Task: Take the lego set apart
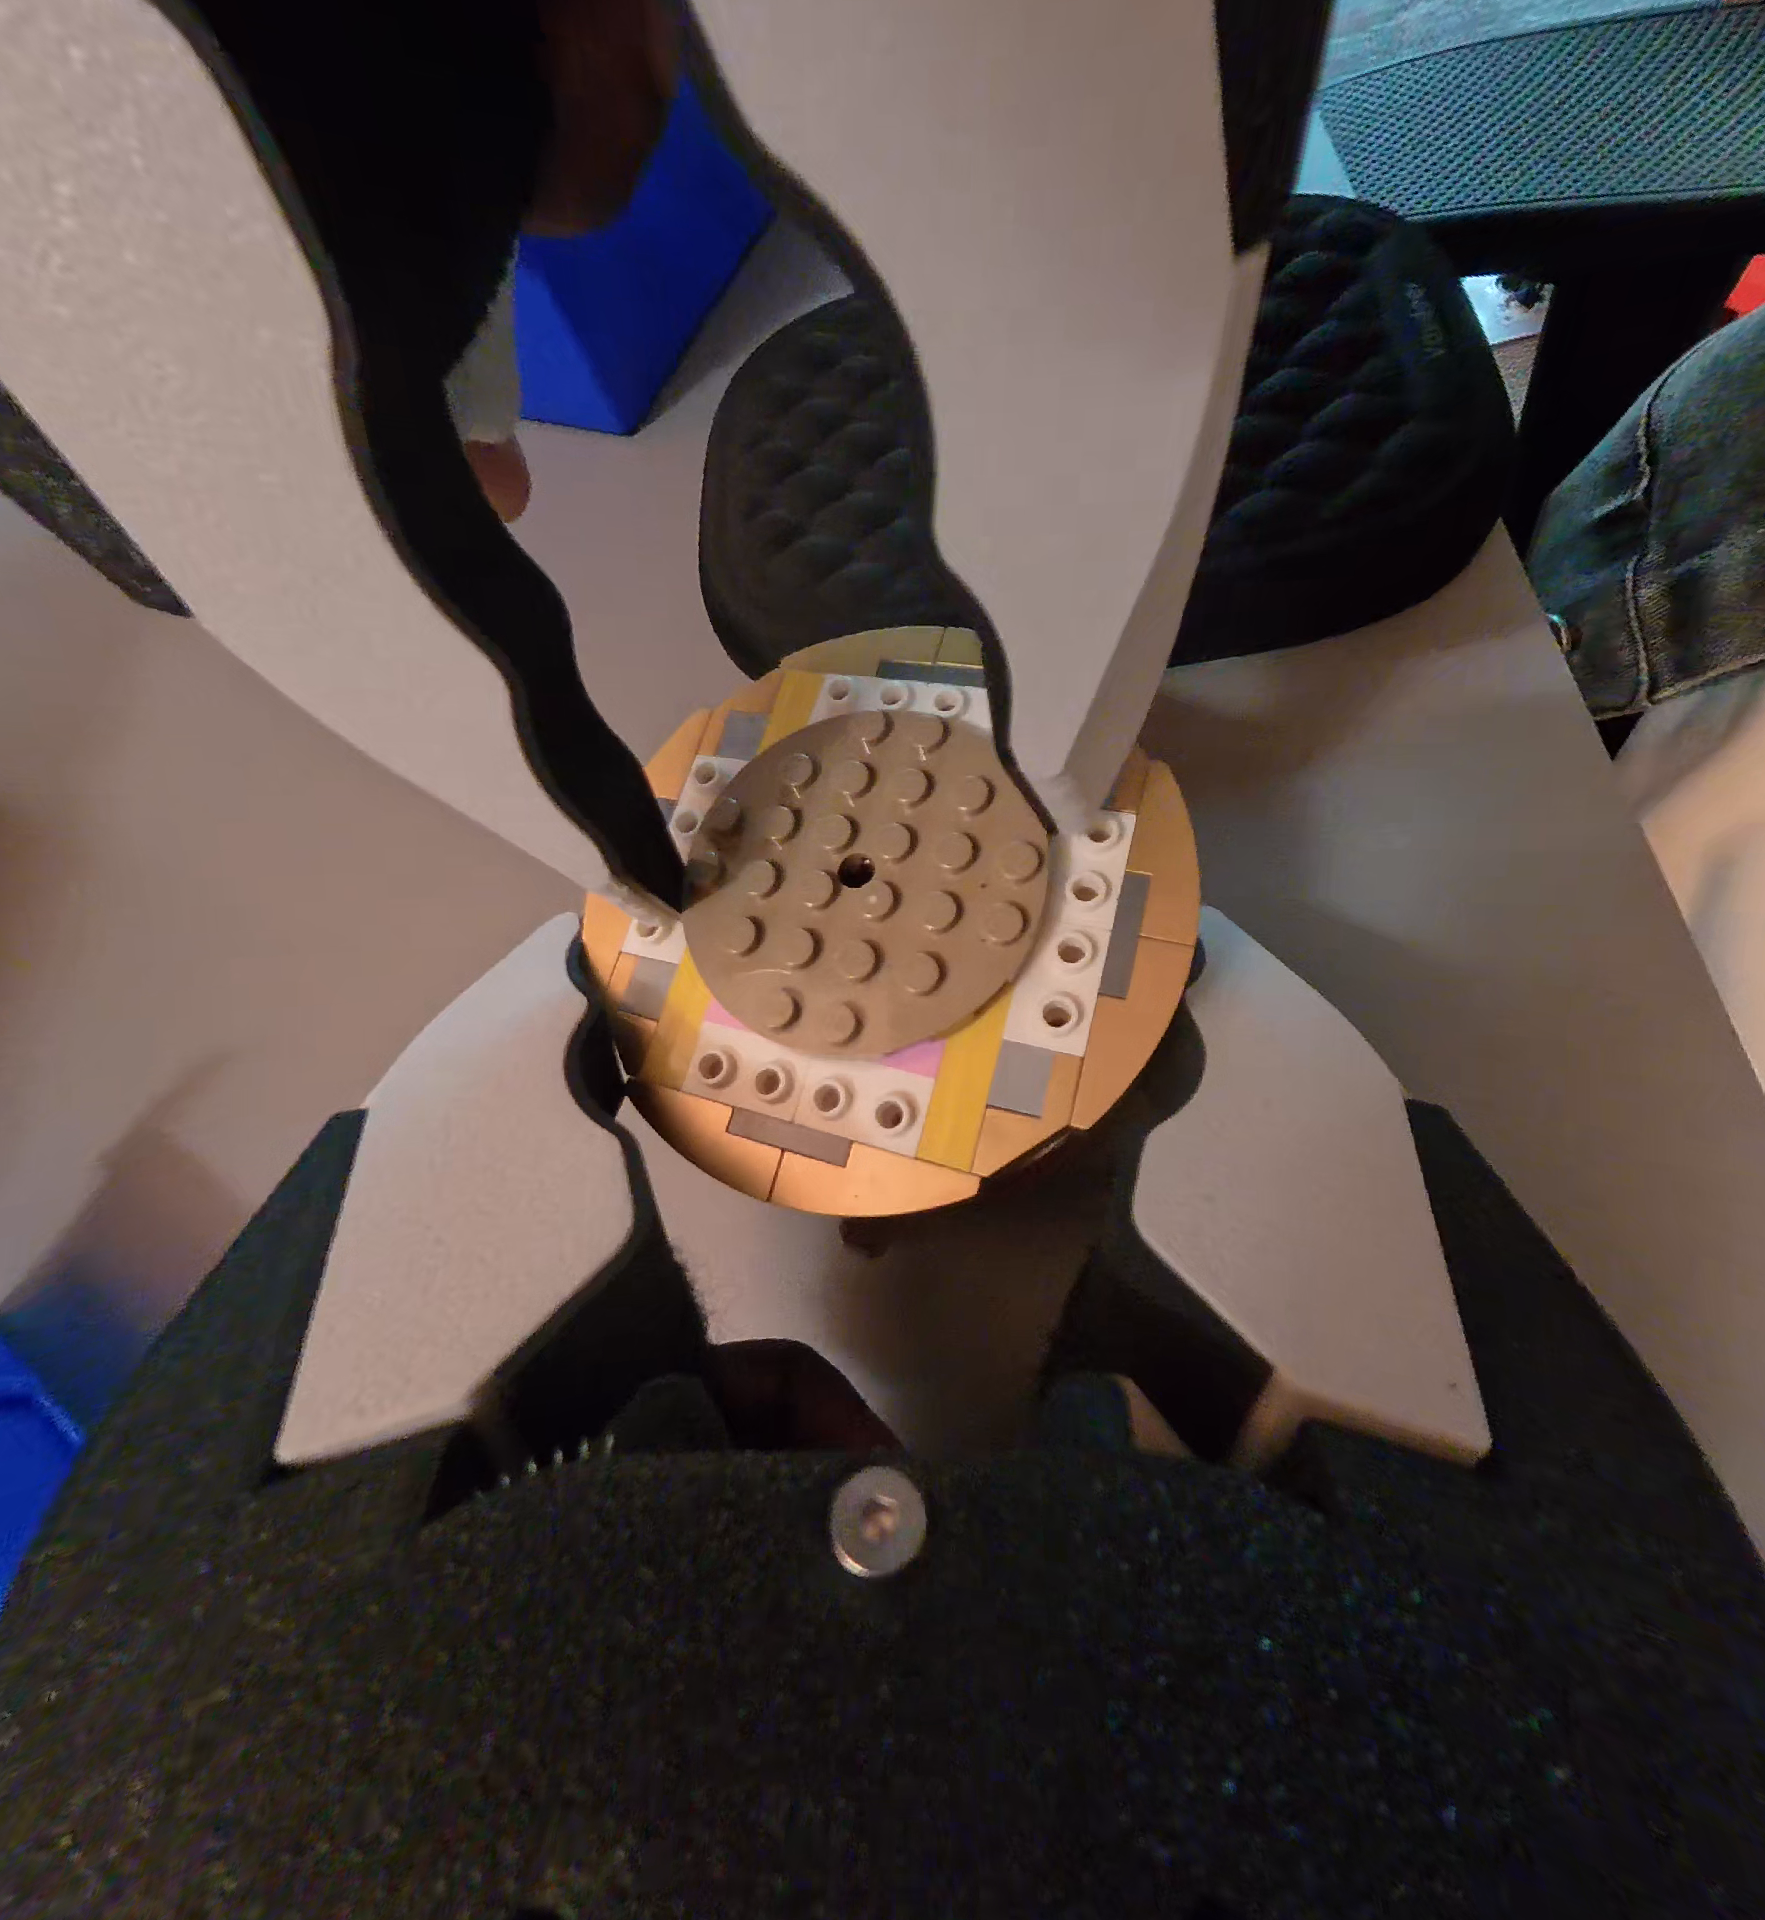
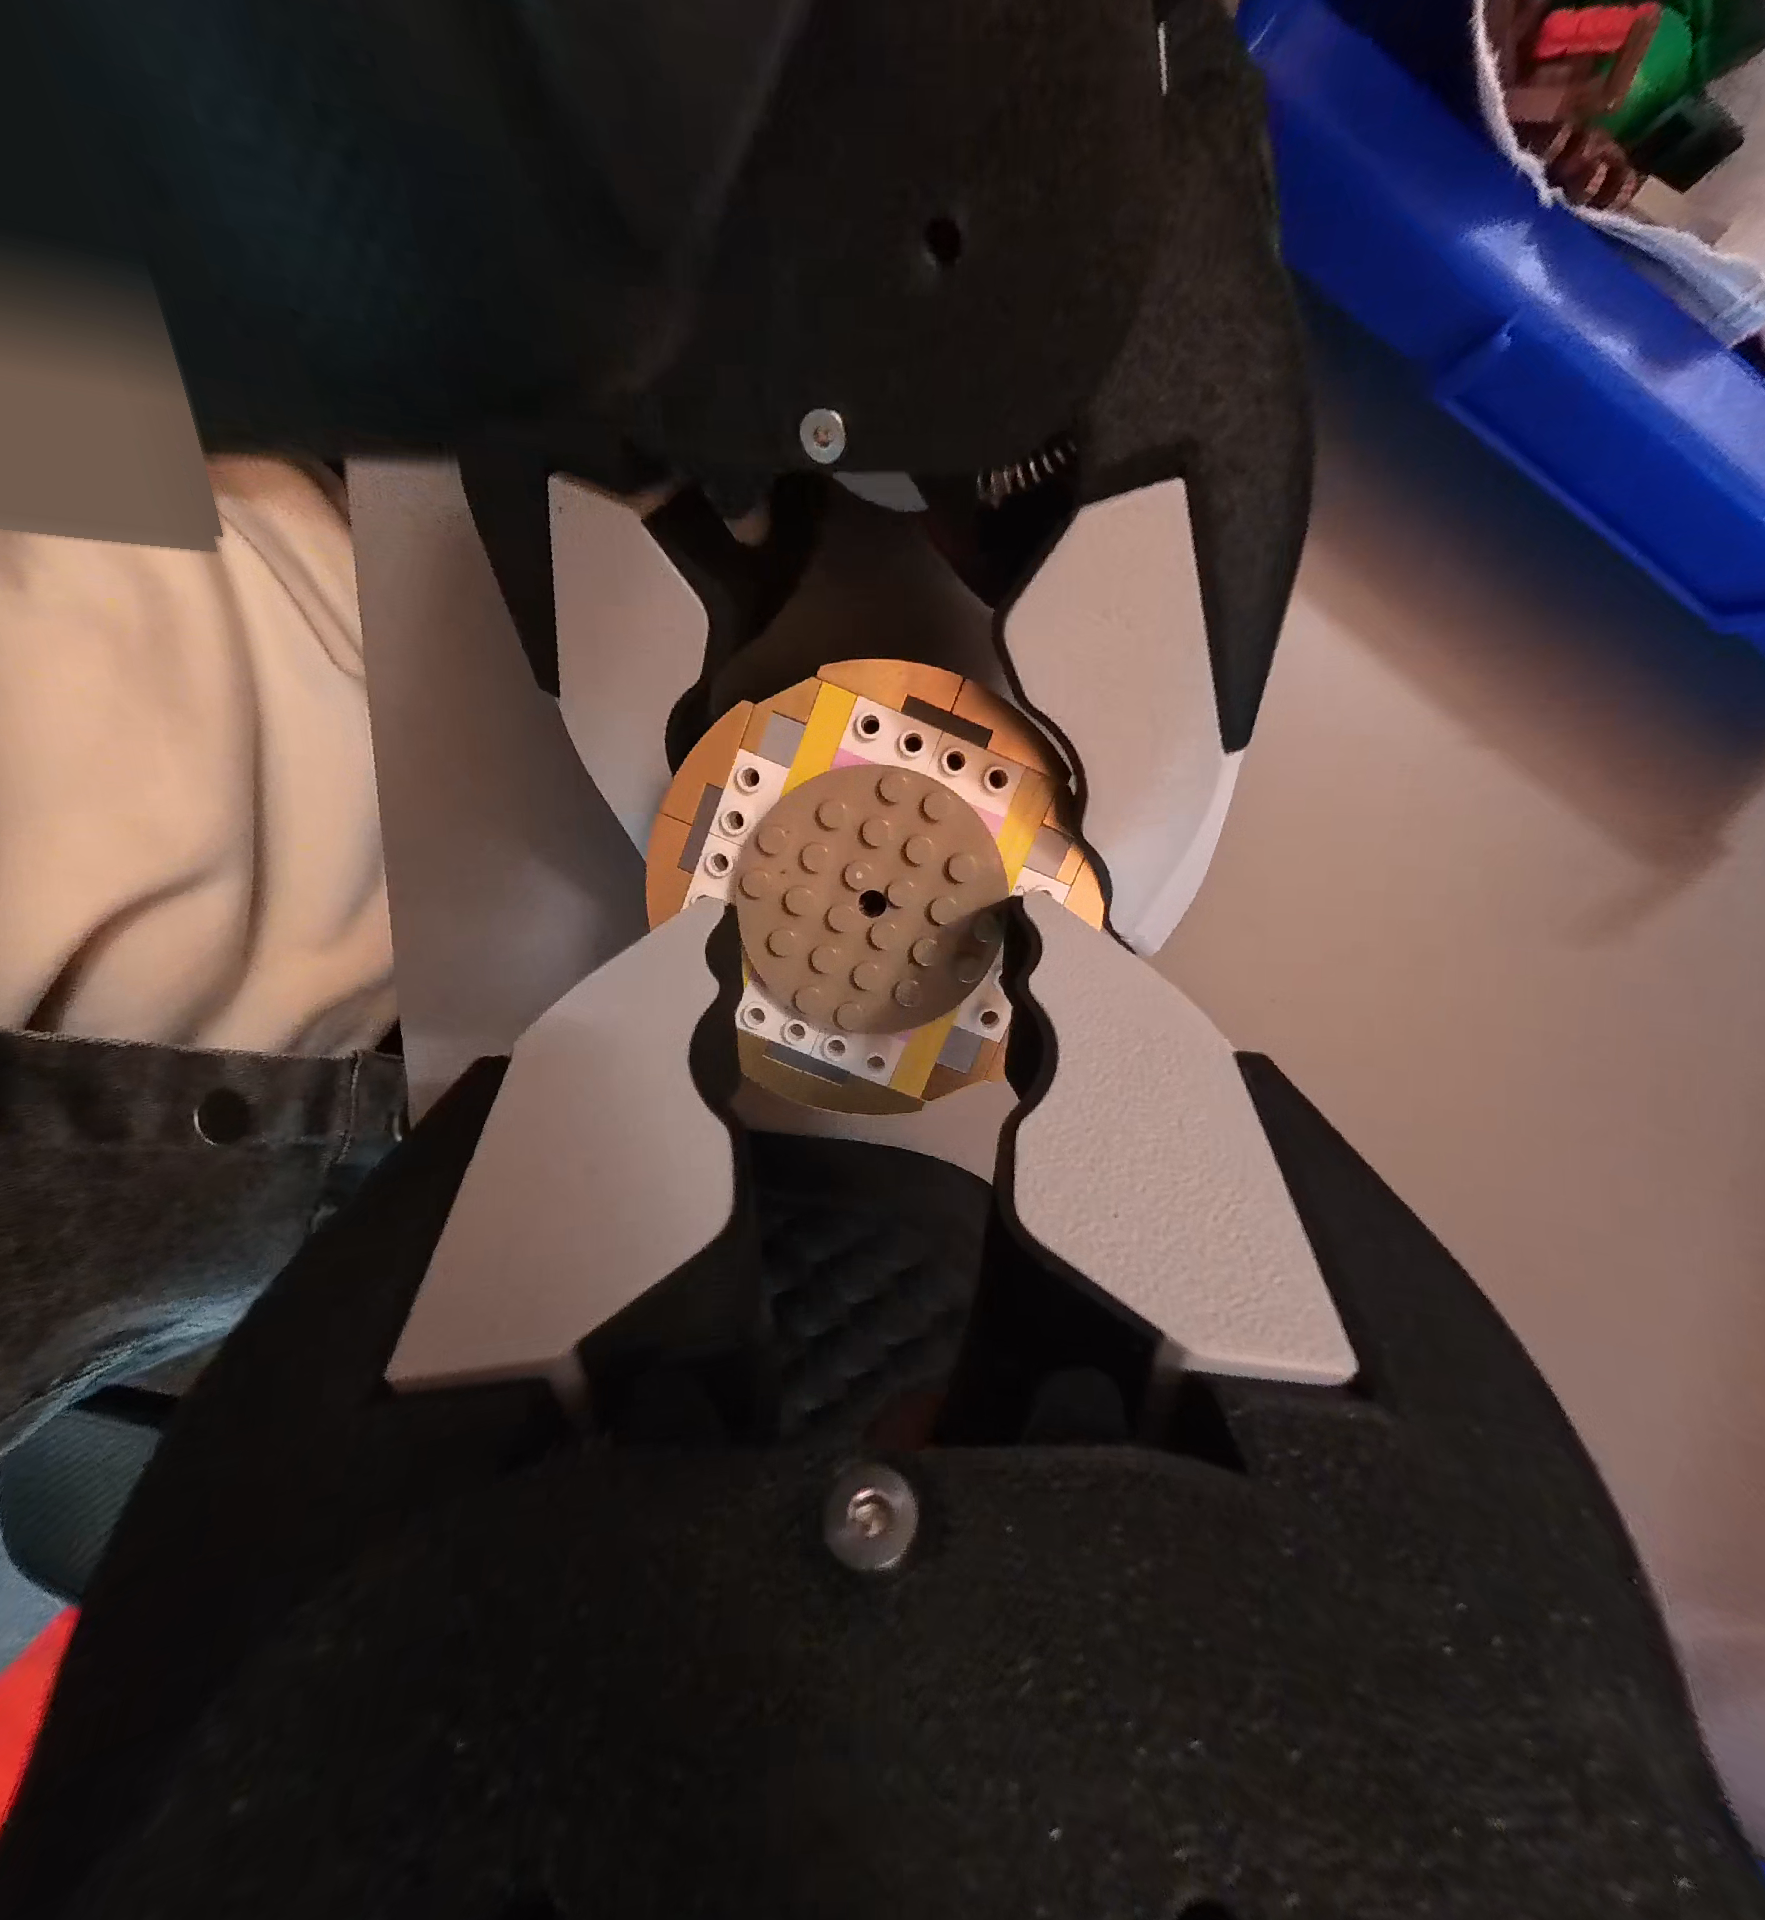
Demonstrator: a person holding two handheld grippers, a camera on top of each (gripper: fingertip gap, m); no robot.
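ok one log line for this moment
left tool: shut on lego set | right tool: shut on round studded plate | plate not yet off

Lego set (image 1: 888, 935) underside hidden — blue bin (image 2: 1543, 343) cut off at the edge.

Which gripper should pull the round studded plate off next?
Probably the right gripper: its fingertips already sit at opposite edges of the round studded plate. The left gripper clamps the gold base below, steadying it.
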